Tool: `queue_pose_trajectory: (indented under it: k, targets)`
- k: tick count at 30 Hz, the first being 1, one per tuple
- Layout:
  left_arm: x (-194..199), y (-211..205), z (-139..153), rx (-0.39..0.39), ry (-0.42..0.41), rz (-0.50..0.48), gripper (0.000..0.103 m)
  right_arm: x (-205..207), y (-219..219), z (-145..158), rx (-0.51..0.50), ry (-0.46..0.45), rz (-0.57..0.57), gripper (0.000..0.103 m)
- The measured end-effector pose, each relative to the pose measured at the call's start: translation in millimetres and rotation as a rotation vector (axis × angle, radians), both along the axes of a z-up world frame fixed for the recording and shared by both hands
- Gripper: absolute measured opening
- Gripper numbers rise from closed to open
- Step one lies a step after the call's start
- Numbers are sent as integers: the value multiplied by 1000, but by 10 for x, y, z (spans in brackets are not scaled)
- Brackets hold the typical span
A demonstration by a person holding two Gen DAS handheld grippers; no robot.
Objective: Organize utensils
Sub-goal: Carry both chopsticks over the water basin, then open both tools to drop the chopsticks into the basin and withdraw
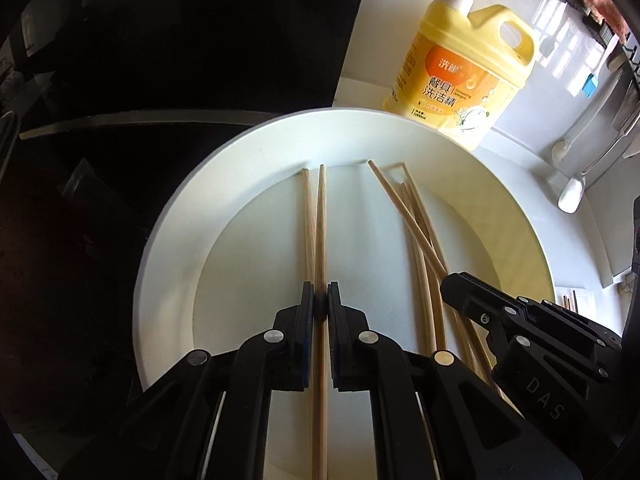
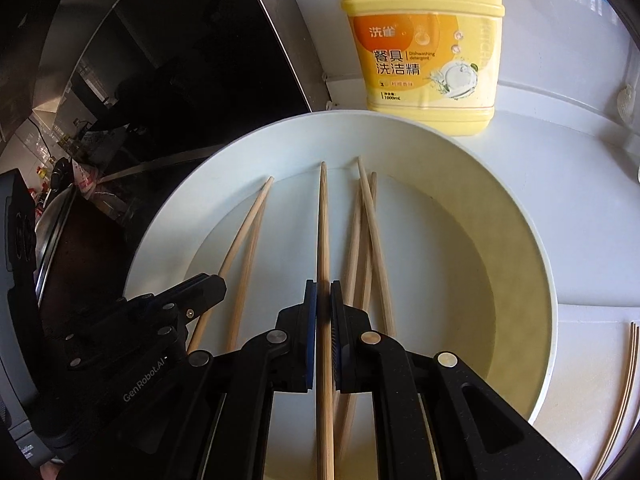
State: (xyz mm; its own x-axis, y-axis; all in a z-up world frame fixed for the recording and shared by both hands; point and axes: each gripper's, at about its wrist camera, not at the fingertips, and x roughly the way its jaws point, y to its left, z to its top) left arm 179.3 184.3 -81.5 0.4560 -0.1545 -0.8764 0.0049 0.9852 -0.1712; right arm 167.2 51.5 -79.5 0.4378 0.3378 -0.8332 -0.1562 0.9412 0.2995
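Note:
Several wooden chopsticks lie on a large white plate (image 1: 176, 216) (image 2: 520, 216). My left gripper (image 1: 321, 300) is shut on one chopstick (image 1: 321, 216) that points away along the plate; a second chopstick (image 1: 307, 216) lies just left of it. My right gripper (image 2: 323, 300) is shut on another chopstick (image 2: 323, 216). Several loose chopsticks (image 2: 370, 232) lie crossed just right of it, and they show in the left wrist view (image 1: 416, 224) too. Each gripper shows in the other's view, the right gripper (image 1: 452, 288) and the left gripper (image 2: 216, 284).
A yellow dish detergent jug (image 1: 456, 72) (image 2: 424, 48) stands right behind the plate on the white counter. A black glass stove (image 1: 160, 40) borders the plate on the left. Utensils (image 1: 576, 184) hang at the far right. More chopsticks (image 2: 628, 380) lie right of the plate.

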Motion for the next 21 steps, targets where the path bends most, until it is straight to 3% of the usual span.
queue_pose_trajectory:
  k: [12, 15, 16, 21]
  targets:
    - [-1, -23, -48, 24, 26, 4, 11, 53, -25, -123, -6, 63, -9, 9]
    - [-56, -9, 53, 40, -10, 22, 40, 14, -92, -38, -13, 32, -18, 23]
    - [-84, 7, 91, 45, -26, 31, 55, -8, -126, -1, -12, 17, -21, 25]
    - [-229, 34, 254, 88, -69, 75, 70, -155, -327, 135, -29, -27, -43, 25]
